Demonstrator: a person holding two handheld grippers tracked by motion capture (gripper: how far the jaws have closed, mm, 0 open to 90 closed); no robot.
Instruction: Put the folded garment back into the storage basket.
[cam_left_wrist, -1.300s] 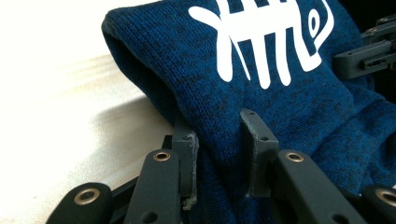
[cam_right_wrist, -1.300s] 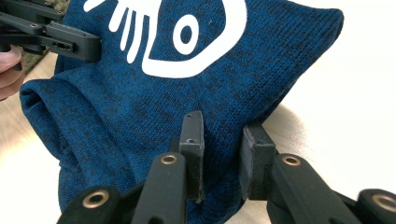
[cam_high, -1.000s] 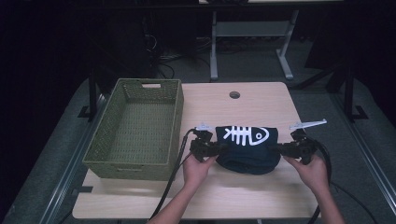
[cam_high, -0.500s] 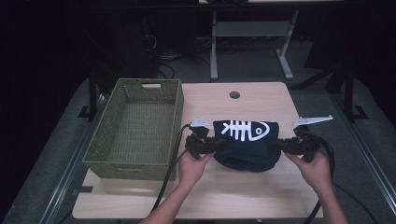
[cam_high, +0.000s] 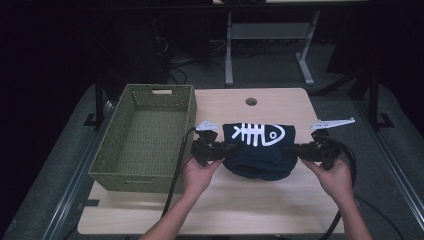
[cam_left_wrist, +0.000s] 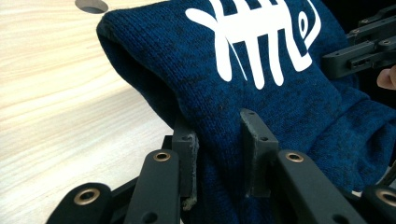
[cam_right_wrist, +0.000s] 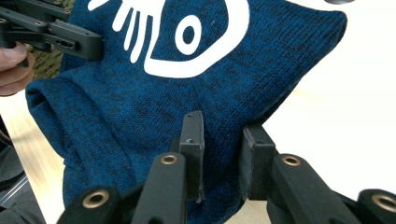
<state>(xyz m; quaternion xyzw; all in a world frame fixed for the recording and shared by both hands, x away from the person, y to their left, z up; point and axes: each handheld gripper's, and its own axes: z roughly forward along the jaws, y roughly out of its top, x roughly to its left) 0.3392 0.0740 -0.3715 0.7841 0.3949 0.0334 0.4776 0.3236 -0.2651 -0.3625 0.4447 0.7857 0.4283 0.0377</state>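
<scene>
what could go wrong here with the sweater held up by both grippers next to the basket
The left gripper and right gripper each pinch only a small fold of the sweater, so one side could slip out. Its lower part sags toward the table and might catch on the basket rim if carried over low.

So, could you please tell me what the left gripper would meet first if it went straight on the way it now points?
The left gripper is already shut on the blue sweater. Pushing straight on, it would press further into that cloth, and past it probably meet the right gripper facing it, though depth is hard to judge.
</scene>
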